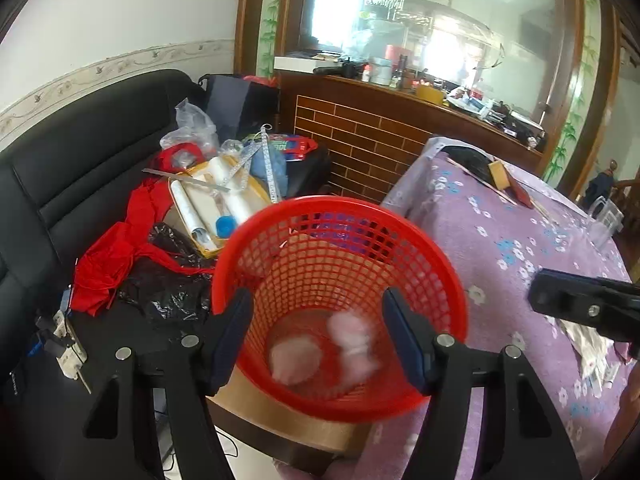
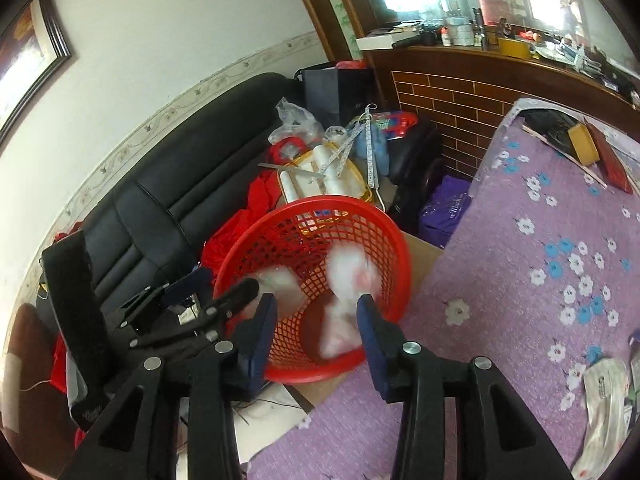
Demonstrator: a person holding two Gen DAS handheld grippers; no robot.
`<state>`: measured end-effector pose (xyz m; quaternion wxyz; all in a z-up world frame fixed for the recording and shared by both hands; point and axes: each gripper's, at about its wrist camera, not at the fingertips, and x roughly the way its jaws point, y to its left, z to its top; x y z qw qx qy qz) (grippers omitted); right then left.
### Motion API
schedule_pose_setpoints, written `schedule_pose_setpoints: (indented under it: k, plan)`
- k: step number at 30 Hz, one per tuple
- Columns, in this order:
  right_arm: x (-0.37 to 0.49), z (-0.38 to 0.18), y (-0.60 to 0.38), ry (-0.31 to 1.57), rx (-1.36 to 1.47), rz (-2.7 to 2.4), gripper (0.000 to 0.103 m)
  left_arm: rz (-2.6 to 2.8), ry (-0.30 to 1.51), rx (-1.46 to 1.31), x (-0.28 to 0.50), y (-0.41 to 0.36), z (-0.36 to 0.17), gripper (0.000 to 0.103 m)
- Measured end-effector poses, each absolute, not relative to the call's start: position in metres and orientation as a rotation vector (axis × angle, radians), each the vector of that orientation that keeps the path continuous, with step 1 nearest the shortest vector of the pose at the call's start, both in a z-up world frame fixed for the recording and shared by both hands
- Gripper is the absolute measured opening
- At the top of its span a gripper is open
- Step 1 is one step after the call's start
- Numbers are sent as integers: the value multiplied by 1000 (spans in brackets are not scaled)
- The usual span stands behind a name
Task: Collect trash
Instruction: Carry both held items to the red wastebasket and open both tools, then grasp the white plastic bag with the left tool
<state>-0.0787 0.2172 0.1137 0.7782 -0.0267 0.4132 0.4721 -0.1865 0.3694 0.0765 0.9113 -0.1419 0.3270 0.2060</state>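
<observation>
A red mesh basket (image 1: 340, 216) stands on a tan box beside the purple-clothed table. Two blurred white-pink paper wads (image 1: 354, 340) lie at its bottom. My left gripper (image 1: 316, 300) hangs open over the basket's mouth with nothing between its pads. In the right wrist view the basket (image 2: 384, 232) tilts toward me, and my right gripper (image 2: 316, 302) is open at its near rim. A blurred white wad (image 2: 348, 276) shows inside, just past the fingers and untouched by them. The left gripper (image 2: 218, 286) sits at the basket's left rim.
The purple floral tablecloth (image 2: 520, 280) fills the right, with a white wrapper (image 2: 604, 392) near its front corner. A black sofa (image 1: 80, 168) at the left carries red cloth, a black plastic bag (image 1: 168, 292) and a yellow tray of white rolls (image 1: 216, 200). Behind stands a brick-patterned counter.
</observation>
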Motion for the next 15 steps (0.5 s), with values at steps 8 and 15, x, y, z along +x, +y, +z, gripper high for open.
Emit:
schedule_pose_setpoints:
  k: [8, 15]
  plan:
    - [-100, 102, 107, 882, 16, 948, 51, 259, 651, -297, -190, 302, 83, 71]
    - [-100, 96, -19, 831, 122, 745, 51, 88, 711, -216, -159, 209, 82, 71]
